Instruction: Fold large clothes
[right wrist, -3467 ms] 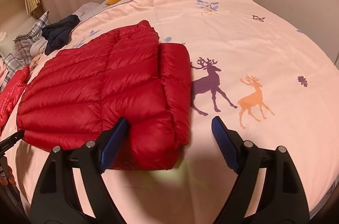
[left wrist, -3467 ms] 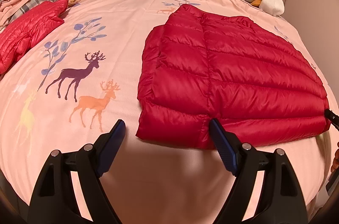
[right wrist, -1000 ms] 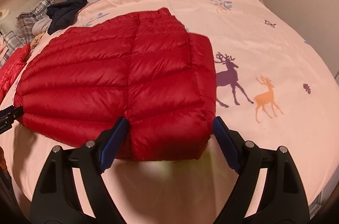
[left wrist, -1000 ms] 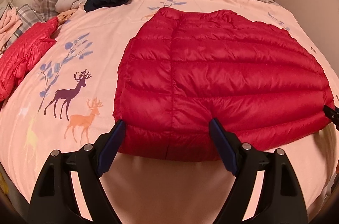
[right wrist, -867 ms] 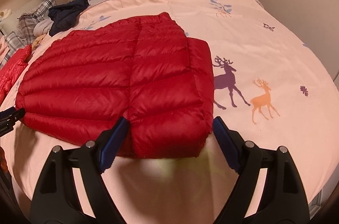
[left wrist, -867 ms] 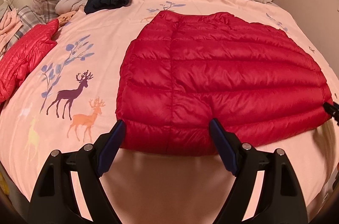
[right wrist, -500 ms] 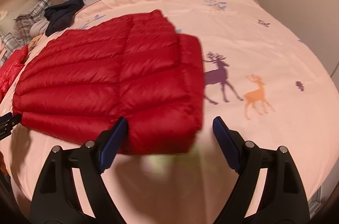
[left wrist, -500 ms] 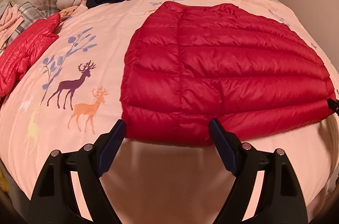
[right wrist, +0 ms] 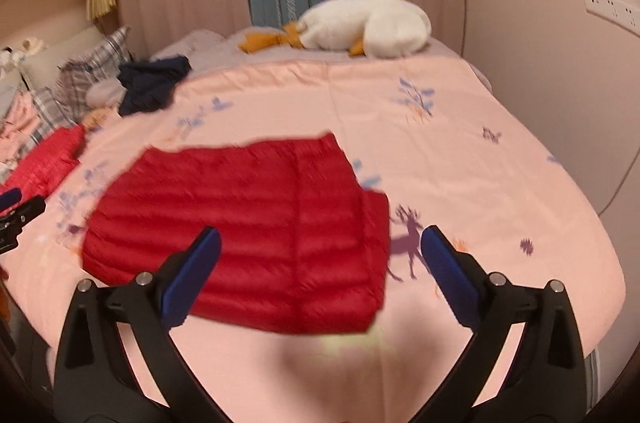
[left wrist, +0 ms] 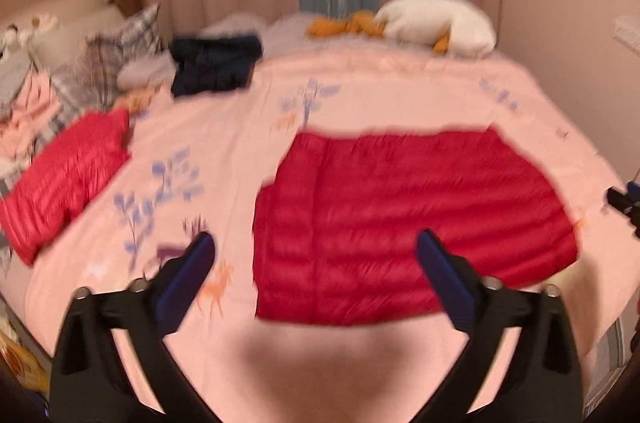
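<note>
My left gripper [left wrist: 314, 255] and right gripper [right wrist: 320, 247] are both opening wide, empty; the folded red down jacket [left wrist: 404, 219] lies flat ahead, below my jaws. Only my right view shows the wall socket [right wrist: 612, 8].

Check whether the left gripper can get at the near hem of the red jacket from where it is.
Probably yes. The left gripper hangs above the bed, its jaws opening with nothing between them, and the red jacket lies flat just ahead. Only bare pink bedspread surrounds the near hem; the right gripper is off to the side.
</note>
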Tool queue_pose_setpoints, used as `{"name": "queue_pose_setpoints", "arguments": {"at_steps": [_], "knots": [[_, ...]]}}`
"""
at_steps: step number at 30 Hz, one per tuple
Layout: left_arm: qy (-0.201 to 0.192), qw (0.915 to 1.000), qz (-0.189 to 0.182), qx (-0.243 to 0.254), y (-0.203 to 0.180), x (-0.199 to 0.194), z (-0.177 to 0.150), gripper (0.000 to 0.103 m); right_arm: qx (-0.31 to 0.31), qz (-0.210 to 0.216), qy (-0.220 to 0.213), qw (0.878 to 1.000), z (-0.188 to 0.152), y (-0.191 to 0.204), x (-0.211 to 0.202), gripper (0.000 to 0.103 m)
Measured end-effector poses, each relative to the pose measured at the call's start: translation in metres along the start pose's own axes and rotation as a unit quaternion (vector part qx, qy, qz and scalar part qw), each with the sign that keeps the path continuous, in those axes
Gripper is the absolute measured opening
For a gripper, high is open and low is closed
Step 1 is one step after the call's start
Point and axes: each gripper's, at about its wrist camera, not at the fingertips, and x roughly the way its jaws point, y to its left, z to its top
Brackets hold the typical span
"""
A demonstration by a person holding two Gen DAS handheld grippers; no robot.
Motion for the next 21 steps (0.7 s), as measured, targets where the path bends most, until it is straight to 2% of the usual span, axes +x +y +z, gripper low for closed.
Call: {"name": "queue_pose_setpoints", "arguments": {"at_steps": [3, 7, 9, 14, 17, 21], "knots": [[-0.038, 0.9992, 0.0, 0.008, -0.009, -0.032, 0.026, 0.102, 0.001, -0.004, -0.017, 1.0, 0.022, 0.01, -0.02, 0.101], [-0.067, 0.9977, -0.001, 0.007, -0.015, -0.061, 0.053, 0.102, 0.003, -0.013, -0.027, 1.0, 0.045, 0.019, -0.042, 0.101], [-0.071, 0.9975, -0.005, 0.005, -0.016, -0.071, 0.062, 0.102, 0.004, -0.026, -0.024, 0.999, 0.056, 0.023, -0.051, 0.101], [-0.087, 0.9962, -0.01, -0.004, -0.018, -0.095, 0.085, 0.102, -0.014, -0.018, -0.055, 0.998, 0.084, 0.034, -0.082, 0.101], [-0.092, 0.9957, 0.003, -0.004, -0.022, -0.105, 0.097, 0.102, -0.02, -0.007, -0.064, 0.998, 0.094, 0.04, -0.095, 0.101], [-0.095, 0.9955, -0.007, -0.004, -0.026, -0.113, 0.107, 0.102, -0.028, 0.013, -0.07, 0.997, 0.103, 0.049, -0.11, 0.101]]}}
